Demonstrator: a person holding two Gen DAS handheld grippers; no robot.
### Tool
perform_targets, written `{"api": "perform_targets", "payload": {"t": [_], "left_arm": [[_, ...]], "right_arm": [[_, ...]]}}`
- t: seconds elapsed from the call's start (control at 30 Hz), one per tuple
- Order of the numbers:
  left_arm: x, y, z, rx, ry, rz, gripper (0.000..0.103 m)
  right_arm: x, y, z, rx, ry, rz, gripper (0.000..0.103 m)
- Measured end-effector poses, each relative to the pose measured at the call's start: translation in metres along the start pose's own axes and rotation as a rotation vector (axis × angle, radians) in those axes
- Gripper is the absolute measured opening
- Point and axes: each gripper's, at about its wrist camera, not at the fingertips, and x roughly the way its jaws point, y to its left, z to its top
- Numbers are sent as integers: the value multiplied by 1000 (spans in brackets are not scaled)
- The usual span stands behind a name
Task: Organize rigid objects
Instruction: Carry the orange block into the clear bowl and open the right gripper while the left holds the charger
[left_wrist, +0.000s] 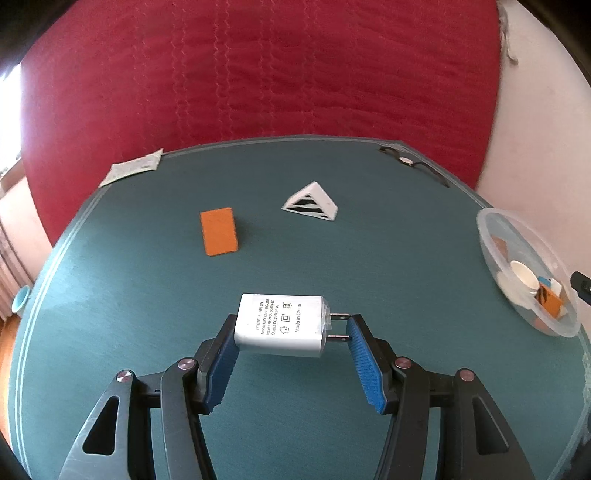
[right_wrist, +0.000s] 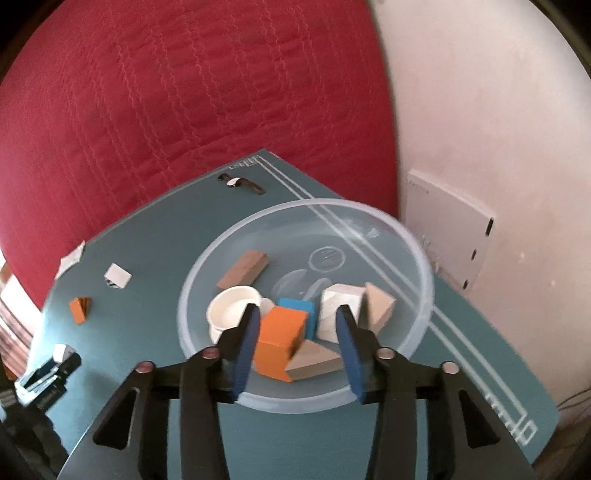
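Left claw (left_wrist: 291, 326) clamps white charger (left_wrist: 282, 325) reading "Made in China"; right claw (right_wrist: 297, 317) apart.

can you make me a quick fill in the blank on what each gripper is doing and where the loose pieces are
The left gripper is shut on a white ____ adapter.
The open right gripper hovers over a clear plastic ____ holding blocks.
An orange rectangular block and a white striped ____-shaped piece lie on the teal table.

Missing words: power; bowl; triangle
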Motion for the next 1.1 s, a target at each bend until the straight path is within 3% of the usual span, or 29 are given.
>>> {"api": "perform_targets", "payload": {"t": [0.33, 0.83, 1.1], "left_arm": [[-4, -29, -2, 22, 22, -76, 61], [-5, -80, 13, 80, 16, -141, 61], [-3, -115, 31, 136, 4, -173, 61]], "right_arm": [[-4, -18, -7, -54, -18, -57, 47], [-9, -17, -23, -167, -73, -34, 49], [-11, -22, -26, -158, -110, -18, 51]]}}
